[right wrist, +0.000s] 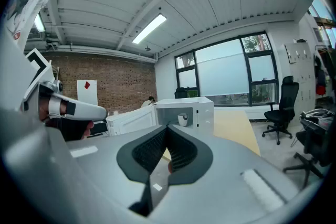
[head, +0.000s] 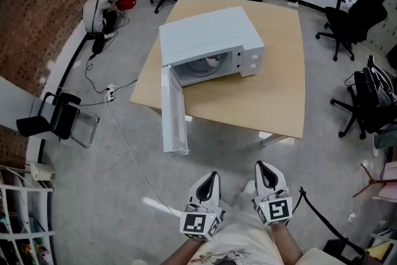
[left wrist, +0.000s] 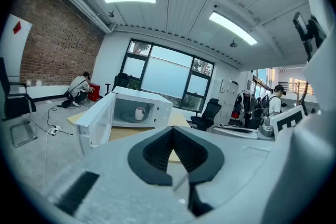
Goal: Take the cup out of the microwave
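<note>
The cup [head: 213, 61] sits inside the open microwave [head: 208, 34], well apart at 12 o'clock from the left gripper [head: 213, 177] and right gripper [head: 265, 167], both with fingers [left wrist: 157, 152] pressed together, empty. The microwave stands on a wooden bench [head: 273, 90] over grey floor [head: 124, 195], its door [head: 173, 110] swung out towards the grippers; a person [head: 99, 9] crouches by the brick wall [head: 31, 9] at 10 o'clock.

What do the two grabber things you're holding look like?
The left tool and right tool are white, pointed shells lined with black ribbed pads. Each has a cube of black-and-white square markers at the back. A black cable trails by the right one. The person wears light printed clothing.
</note>
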A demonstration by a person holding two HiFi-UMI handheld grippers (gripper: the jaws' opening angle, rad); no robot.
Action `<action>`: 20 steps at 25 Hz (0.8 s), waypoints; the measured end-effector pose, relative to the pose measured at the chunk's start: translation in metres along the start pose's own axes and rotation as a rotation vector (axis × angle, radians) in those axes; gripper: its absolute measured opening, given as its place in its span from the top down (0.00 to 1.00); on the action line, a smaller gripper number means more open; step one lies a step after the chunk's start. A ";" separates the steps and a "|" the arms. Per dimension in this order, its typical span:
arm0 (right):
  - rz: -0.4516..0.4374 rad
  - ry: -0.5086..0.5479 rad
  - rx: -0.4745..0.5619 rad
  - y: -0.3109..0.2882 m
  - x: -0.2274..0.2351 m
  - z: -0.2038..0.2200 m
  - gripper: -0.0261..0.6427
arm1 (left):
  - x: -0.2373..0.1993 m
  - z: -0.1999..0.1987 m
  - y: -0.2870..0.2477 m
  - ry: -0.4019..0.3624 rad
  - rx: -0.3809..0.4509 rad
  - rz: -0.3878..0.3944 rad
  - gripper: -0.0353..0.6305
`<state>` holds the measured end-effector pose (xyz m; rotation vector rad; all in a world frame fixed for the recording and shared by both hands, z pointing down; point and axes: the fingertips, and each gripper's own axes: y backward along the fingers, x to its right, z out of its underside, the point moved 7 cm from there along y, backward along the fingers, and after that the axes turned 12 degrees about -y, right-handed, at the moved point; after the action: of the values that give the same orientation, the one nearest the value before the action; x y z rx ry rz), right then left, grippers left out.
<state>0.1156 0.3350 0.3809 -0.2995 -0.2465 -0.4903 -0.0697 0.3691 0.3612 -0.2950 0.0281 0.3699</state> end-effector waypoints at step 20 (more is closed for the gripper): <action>-0.166 -0.038 0.021 0.009 0.062 -0.014 0.95 | 0.053 0.000 -0.026 0.015 0.019 -0.140 0.94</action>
<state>0.1747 0.3115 0.3850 -0.2691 -0.3153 -0.6460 -0.0113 0.3648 0.3641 -0.2798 0.0257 0.2287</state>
